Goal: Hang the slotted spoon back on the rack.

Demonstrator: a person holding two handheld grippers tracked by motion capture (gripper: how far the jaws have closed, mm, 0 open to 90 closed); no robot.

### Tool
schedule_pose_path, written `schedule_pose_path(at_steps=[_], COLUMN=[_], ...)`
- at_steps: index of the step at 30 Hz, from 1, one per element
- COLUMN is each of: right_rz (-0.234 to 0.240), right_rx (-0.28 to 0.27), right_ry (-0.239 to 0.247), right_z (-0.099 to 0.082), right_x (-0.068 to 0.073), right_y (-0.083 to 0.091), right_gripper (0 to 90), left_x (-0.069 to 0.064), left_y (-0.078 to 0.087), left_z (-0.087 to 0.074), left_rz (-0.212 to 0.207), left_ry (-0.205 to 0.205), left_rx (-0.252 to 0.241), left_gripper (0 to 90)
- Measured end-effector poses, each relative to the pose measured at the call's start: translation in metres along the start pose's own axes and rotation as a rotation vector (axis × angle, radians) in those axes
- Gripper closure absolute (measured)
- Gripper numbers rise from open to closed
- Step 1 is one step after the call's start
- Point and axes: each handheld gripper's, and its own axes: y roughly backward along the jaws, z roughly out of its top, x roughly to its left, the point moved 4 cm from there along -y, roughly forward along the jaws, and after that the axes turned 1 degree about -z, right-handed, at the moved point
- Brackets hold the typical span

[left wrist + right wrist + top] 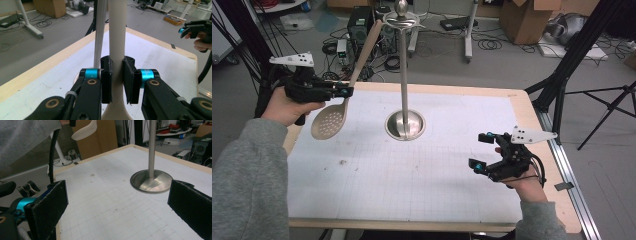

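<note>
between the left gripper pads sits the slotted spoon handle, clamped low; guide its tip onto the stand hook gently. right gripper waits wide open, empty.

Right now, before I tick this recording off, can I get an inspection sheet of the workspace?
Surface: white gridded mat on a wood-edged table, a few small specks.
Job's things: beige slotted spoon held tilted, its handle top at the steel utensil stand.
Clutter: nothing seen on the mat.
Grippers: left hand-held gripper shut on the spoon handle; right hand-held gripper open, nothing between its jaws.
Cables: black cable trailing from the left one.
Surroundings: cardboard boxes, tripod legs, floor cables.
</note>
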Motion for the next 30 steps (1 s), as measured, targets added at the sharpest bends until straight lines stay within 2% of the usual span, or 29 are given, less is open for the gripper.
schedule_pose_path(at_steps=[8,15,20,30], right_rz=[0.002,-0.003,0.0,-0.003], right_rx=[-0.001,0.001,-0.003,-0.005], right_ry=[0.001,-0.002,-0.005,0.0], right_z=[0.0,0.001,0.001,0.002], right_x=[0.0,0.0,0.001,0.001], right_y=[0.001,0.0,0.001,0.0], right_gripper=[1.5,1.5,1.6,1.5], left_x=[-0.002,-0.001,-0.002,-0.002], left_y=[-0.013,-0.025,-0.033,-0.047], left_z=[0.0,0.001,0.002,0.002], left_rz=[0.001,0.042,0.053,0.048], left_ry=[-0.001,0.008,0.009,0.019], left_rx=[0.021,0.035,0.043,0.051], left_gripper=[78.0,78.0,78.0,78.0])
